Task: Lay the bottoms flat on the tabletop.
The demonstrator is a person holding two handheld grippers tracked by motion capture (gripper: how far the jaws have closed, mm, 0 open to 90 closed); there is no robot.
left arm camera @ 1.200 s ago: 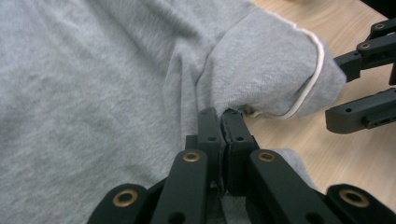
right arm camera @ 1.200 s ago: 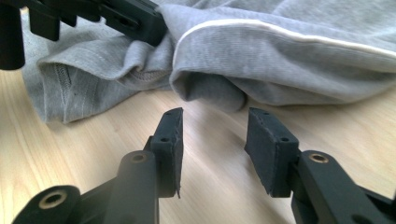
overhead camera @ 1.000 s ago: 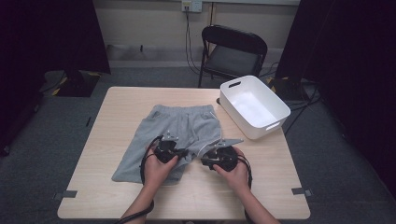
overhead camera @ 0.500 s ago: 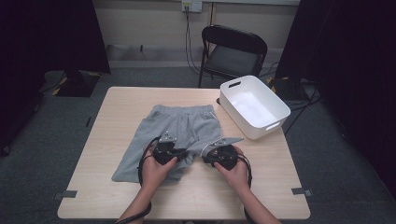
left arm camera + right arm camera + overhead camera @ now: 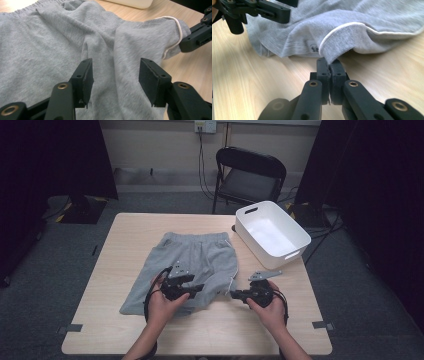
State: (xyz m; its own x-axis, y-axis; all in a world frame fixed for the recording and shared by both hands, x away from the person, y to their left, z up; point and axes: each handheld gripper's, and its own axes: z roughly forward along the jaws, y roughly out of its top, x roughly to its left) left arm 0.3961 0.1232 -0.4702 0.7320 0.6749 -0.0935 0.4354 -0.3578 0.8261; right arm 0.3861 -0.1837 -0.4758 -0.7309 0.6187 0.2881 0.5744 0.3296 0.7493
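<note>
While shorts (image 5: 197, 265) lie beside it, bin (image 5: 295, 237) holds nothing.

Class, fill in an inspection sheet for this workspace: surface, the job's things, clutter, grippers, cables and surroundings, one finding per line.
Surface: wooden table, tape marks at its near corners.
Job's things: grey shorts lie spread mid-table, white-piped hem lifted on the right side.
Clutter: white bin at the far right corner, nothing seen inside.
Grippers: left gripper has just been opening, jaws apart over the cloth, pads not pressing; right gripper has just closed, pinching the hem.
Cables: black cable loops at each gripper; more run down the back wall.
Surroundings: black folding chair behind the table, dark curtains at both sides, grey carpet.
</note>
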